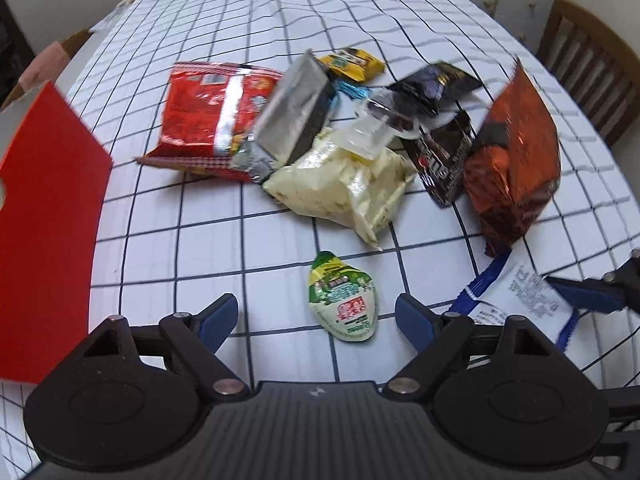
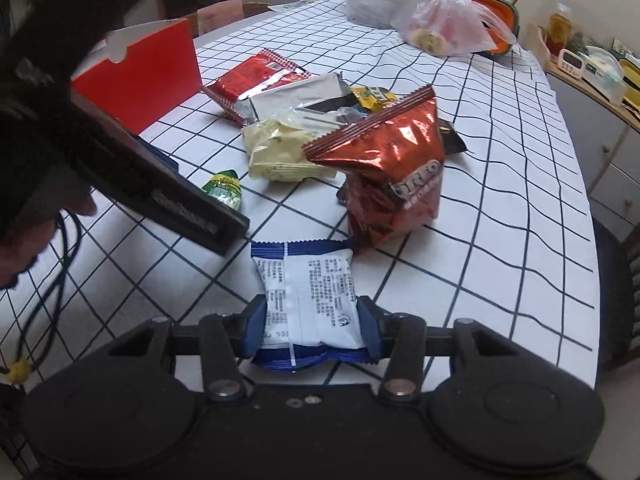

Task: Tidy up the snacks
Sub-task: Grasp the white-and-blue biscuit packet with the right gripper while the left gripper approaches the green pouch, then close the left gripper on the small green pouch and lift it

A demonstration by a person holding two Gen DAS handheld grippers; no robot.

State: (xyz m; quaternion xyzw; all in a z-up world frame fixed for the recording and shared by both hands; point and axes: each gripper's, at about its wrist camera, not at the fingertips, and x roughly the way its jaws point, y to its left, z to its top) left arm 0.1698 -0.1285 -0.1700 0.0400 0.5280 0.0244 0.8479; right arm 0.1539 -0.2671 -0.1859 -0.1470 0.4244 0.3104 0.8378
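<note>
A heap of snack packs lies on the checked tablecloth: a red pack [image 1: 208,120], a silver pack [image 1: 294,114], a pale yellow bag [image 1: 344,184], a dark pack [image 1: 444,160] and a copper-red bag [image 1: 516,156]. A small green jelly cup [image 1: 344,300] lies just ahead of my left gripper [image 1: 316,318], which is open and empty. My right gripper [image 2: 310,326] is shut on a white and blue packet [image 2: 310,288], which also shows in the left wrist view [image 1: 520,296]. A red open box [image 1: 44,232] stands at the left; it also shows in the right wrist view [image 2: 156,76].
A clear plastic bag of goods [image 2: 424,8] sits at the table's far end. A wooden chair [image 1: 592,68] stands at the right edge. A counter with jars [image 2: 588,56] is beyond the table. A cable [image 2: 60,272] hangs by my left hand.
</note>
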